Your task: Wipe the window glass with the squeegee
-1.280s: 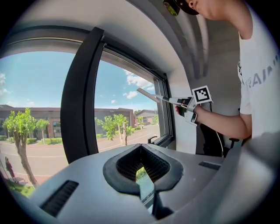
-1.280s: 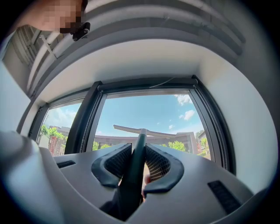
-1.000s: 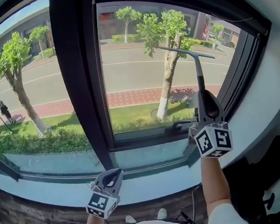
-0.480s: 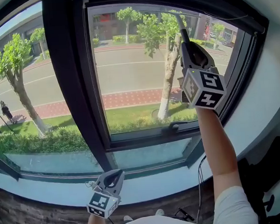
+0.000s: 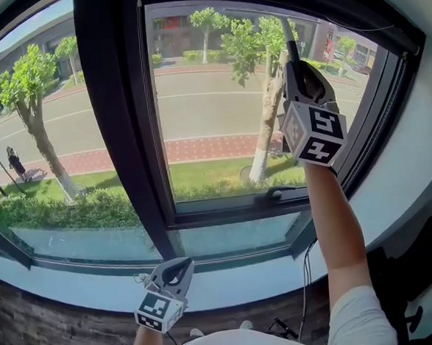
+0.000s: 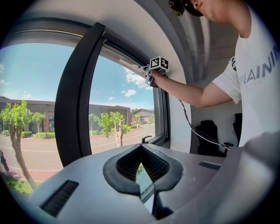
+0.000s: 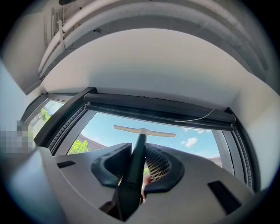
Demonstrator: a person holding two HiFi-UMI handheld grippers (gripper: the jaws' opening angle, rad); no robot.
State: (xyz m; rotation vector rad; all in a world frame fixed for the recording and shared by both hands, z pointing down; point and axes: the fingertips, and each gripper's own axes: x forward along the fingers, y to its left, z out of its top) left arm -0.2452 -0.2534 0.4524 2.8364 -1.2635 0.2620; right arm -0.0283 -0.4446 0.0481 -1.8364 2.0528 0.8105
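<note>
The squeegee (image 7: 144, 130) has a pale blade on a dark handle, and the blade lies near the top edge of the window glass (image 7: 175, 131). My right gripper (image 7: 139, 168) is shut on the handle. In the head view the right gripper (image 5: 297, 70) is held high against the right pane (image 5: 212, 117), and only the thin handle of the squeegee (image 5: 289, 41) shows above it. My left gripper (image 5: 180, 266) hangs low by the sill, shut and holding nothing. In the left gripper view its jaws (image 6: 141, 148) meet at the tips, and the right gripper (image 6: 153, 75) shows far off near the upper frame.
A thick dark mullion (image 5: 117, 123) divides the window to the left of the wiped pane. A window handle (image 5: 276, 195) sits on the lower frame. The pale sill (image 5: 231, 281) runs below. A black chair (image 6: 208, 133) stands in the room at the right.
My right gripper has lifted the squeegee from mid-pane to the top of the glass, mostly in the first half second. The left gripper has barely moved.
</note>
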